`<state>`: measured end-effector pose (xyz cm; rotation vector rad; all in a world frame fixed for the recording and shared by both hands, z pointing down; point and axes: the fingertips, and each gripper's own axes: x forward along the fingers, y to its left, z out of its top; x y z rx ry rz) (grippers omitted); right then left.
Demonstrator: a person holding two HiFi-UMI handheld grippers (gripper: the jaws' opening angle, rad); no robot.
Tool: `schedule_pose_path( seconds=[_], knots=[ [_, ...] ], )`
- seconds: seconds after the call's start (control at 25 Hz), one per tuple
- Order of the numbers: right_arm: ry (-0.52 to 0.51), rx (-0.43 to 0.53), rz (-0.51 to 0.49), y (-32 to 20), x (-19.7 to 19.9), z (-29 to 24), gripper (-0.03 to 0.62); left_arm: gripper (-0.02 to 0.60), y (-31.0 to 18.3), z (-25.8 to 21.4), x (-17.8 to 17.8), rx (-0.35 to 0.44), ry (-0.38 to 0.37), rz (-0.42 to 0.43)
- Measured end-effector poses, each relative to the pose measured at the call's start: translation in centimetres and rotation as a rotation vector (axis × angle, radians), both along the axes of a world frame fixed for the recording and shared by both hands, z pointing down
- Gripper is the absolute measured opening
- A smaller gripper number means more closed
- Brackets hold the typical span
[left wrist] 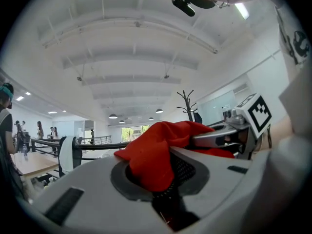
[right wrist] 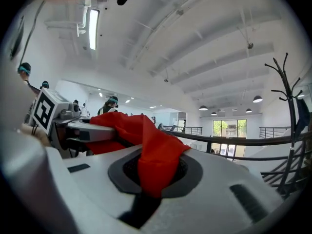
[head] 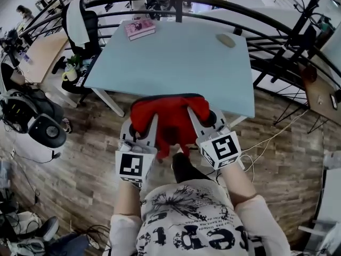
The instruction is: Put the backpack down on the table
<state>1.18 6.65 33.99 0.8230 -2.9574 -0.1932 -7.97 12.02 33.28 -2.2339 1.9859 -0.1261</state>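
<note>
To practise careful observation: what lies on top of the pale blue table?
A pink book at the far left corner and a small tan oval thing at the far right. The red backpack, in the left gripper and right gripper, covers part of the table's near edge.

red backpack (head: 169, 113) hangs bunched, seemingly just short of the pale blue table (head: 176, 63).

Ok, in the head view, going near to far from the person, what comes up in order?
Left tool and right tool side by side, both shut on the red backpack → light blue table → pink book at its far left corner → black railing.
</note>
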Motion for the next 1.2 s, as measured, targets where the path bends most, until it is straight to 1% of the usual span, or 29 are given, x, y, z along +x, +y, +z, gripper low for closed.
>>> schedule_pose_path(
  seconds=[0.16, 0.32, 0.4, 0.52, 0.6, 0.76, 0.88, 0.96, 1.08, 1.12, 1.2],
  knots=[
    [-0.005, 0.048, -0.021, -5.4, -3.0, -0.4, 0.032, 0.067, -4.9, -0.4, -2.5, -0.018, 0.007, -0.015],
    [-0.033, 0.061, -0.026, -11.4, -4.6, -1.4, 0.032, 0.067, -11.1, -1.7, -4.2, 0.01, -0.02, -0.011],
    [-0.041, 0.093, -0.031, -14.2, -5.3, -2.3, 0.032, 0.067, -14.1, -2.5, -4.9, 0.024, -0.029, -0.008],
    [-0.04, 0.148, -0.023, -18.6, -6.9, -3.2, 0.032, 0.067, -18.7, -3.0, -6.6, 0.023, -0.028, 0.009],
    [-0.034, 0.165, -0.01, -21.9, -8.0, -3.8, 0.032, 0.067, -22.2, -3.3, -7.9, 0.025, -0.021, 0.017],
    [-0.015, 0.138, 0.038, -28.8, -9.4, -4.5, 0.032, 0.067, -29.8, -4.4, -9.6, 0.071, -0.02, 0.041],
    [-0.006, 0.093, 0.075, -33.2, -10.0, -4.1, 0.032, 0.067, -34.5, -4.1, -10.2, 0.049, -0.007, 0.068],
    [-0.002, 0.096, 0.104, -35.9, -10.4, -3.7, 0.032, 0.067, -37.1, -3.5, -10.6, 0.011, -0.012, 0.094],
    [0.002, 0.091, 0.154, -39.6, -11.0, -3.4, 0.034, 0.067, -41.0, -3.1, -11.5, -0.011, -0.007, 0.138],
    [0.006, 0.094, 0.168, -40.8, -11.4, -3.4, 0.034, 0.069, -42.5, -3.0, -12.0, -0.008, -0.005, 0.156],
    [0.012, 0.108, 0.2, -43.5, -12.1, -3.8, 0.035, 0.071, -45.7, -3.4, -13.0, 0.033, -0.007, 0.197]
  ],
)
